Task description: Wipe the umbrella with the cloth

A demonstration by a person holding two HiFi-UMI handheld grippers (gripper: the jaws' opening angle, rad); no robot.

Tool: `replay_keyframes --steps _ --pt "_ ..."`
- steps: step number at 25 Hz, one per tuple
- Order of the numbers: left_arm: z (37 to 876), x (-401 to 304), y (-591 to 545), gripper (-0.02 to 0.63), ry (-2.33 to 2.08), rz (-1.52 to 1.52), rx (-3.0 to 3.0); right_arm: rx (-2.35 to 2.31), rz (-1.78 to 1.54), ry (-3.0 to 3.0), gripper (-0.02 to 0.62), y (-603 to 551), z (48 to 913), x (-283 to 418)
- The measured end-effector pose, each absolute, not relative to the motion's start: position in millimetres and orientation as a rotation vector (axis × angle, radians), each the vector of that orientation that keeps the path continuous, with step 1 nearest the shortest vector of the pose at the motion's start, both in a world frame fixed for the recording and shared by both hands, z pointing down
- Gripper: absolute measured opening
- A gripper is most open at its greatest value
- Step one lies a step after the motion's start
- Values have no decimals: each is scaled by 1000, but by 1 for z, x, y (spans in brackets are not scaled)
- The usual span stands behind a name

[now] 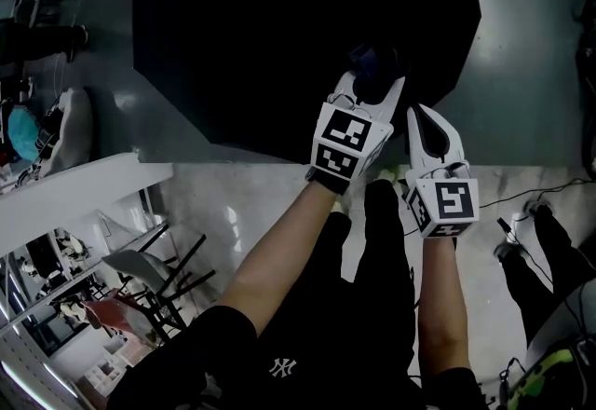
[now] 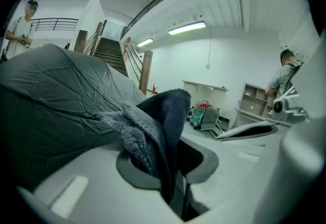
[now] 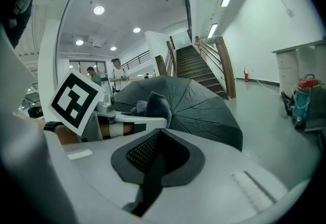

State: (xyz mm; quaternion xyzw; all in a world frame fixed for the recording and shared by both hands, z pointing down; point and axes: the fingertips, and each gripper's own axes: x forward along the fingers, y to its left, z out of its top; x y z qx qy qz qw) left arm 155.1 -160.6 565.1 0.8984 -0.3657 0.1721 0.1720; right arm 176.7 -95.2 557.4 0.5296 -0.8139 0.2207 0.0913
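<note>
A black open umbrella (image 1: 279, 35) lies canopy-up on the floor; it shows as grey folds (image 2: 51, 95) in the left gripper view and as a dome (image 3: 193, 108) in the right gripper view. My left gripper (image 1: 372, 87) is shut on a dark blue-grey cloth (image 1: 377, 63), which bunches out of the jaws (image 2: 153, 126) over the canopy's near edge. Seen from the right gripper, the cloth (image 3: 153, 106) rests on the umbrella. My right gripper (image 1: 417, 115) hangs just right of the left one, at the canopy's rim. Its jaws (image 3: 155, 159) are shut with nothing between them.
A white ledge (image 1: 74, 198) and a folding chair (image 1: 149, 278) stand at the lower left. Cables (image 1: 549, 189) run over the floor on the right. A staircase (image 3: 196, 65) rises behind the umbrella. People (image 3: 117, 73) stand in the background, and a red-topped container (image 2: 204, 113) sits near shelves.
</note>
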Motion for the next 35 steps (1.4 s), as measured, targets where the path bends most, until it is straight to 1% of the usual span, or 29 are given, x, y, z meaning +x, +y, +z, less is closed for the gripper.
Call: replay_keyframes --steps 7,15,26,35 --pt "525 142 -118 173 -949 429 2606 1623 687 -2442 26 -80 527 162" --pt "480 106 -63 173 -900 394 2613 1610 699 -2465 26 -50 493 139" --pt "400 49 -19 173 -948 328 2593 1570 582 -2545 25 -28 406 83" --pt "341 16 -1 173 -1003 250 2625 1550 509 -2588 25 -9 351 57"
